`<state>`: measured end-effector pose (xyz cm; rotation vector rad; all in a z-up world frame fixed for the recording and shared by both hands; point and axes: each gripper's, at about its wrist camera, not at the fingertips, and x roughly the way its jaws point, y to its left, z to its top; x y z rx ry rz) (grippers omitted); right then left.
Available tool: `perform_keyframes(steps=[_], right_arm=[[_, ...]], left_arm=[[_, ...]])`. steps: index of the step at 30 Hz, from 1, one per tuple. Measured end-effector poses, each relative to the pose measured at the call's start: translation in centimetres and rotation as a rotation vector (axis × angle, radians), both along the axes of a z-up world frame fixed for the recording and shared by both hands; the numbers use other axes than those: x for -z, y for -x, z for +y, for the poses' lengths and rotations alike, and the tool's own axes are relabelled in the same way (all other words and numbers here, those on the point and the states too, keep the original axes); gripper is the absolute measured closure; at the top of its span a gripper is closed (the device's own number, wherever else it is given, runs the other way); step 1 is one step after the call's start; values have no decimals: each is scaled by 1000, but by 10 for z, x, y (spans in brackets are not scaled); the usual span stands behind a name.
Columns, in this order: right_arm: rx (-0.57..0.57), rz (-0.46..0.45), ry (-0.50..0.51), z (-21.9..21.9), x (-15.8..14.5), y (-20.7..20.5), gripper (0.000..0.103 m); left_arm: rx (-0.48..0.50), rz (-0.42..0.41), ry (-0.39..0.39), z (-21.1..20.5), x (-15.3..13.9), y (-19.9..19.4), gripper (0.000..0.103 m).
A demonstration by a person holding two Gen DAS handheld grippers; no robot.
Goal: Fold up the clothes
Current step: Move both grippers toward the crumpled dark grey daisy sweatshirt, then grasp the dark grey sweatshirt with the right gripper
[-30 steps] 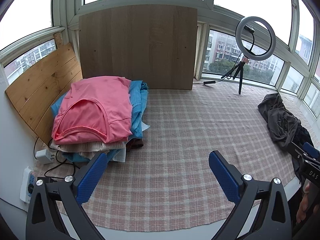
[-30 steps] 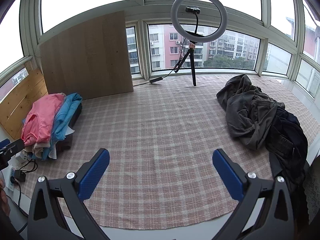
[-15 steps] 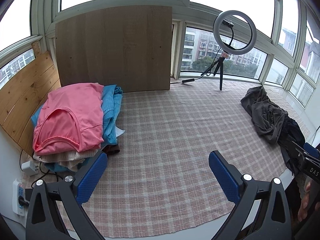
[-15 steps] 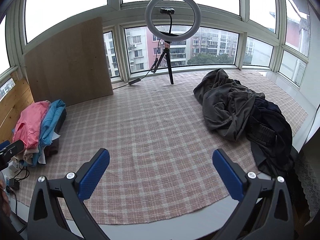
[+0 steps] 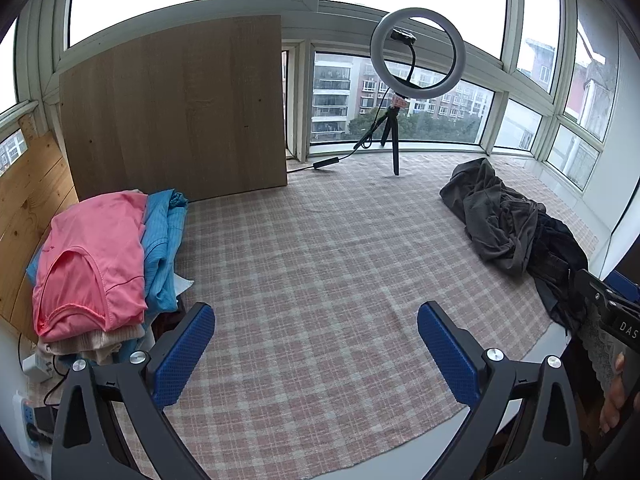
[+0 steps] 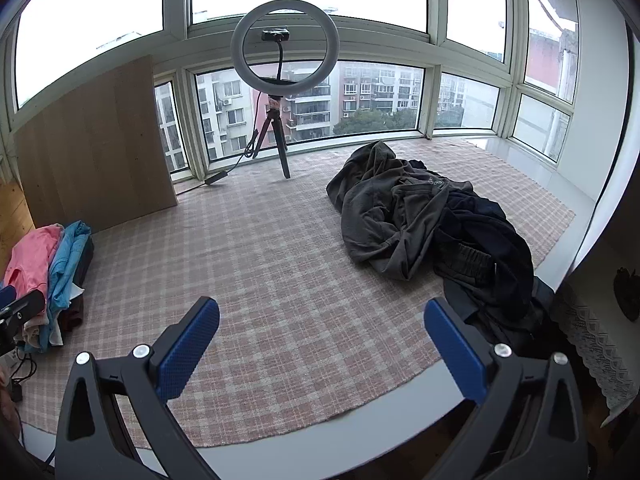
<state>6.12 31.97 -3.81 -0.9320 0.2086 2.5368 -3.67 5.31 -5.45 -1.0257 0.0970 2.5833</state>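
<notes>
A: Where are your two grippers?

B: Your left gripper (image 5: 316,344) hangs over the near edge of the checked cloth (image 5: 320,264). Its blue fingers are wide apart and hold nothing. Your right gripper (image 6: 322,340) hangs over the same near edge, and its fingers are wide apart too, with nothing between them

A: Where are the clothes you need to fold?

B: The messy heap of dark clothes (image 6: 424,232) lies on the right side of the cloth. A gray top is bunched on the far part, and darker things lie near you. Neither gripper touches it

A: And the neat ones?

B: The folded pile (image 5: 100,264) sits on the far left, with a pink top (image 5: 92,256) above a blue one. A wooden board (image 5: 176,108) stands behind it. A ring light (image 6: 285,56) stands far away by the windows
</notes>
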Motion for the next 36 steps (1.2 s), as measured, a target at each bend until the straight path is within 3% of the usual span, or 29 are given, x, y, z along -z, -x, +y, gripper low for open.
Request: perform_keyframes(steps=[11, 27, 36], right_arm=[[-11, 10, -6, 44, 1, 11, 0], [-105, 42, -4, 149, -4, 49, 0], [-139, 58, -15, 191, -1, 65, 0]], left_arm=[[-10, 23, 36, 50, -4, 7, 1], [-70, 50, 77, 162, -18, 16, 1], [-140, 91, 98, 177, -38, 37, 1]])
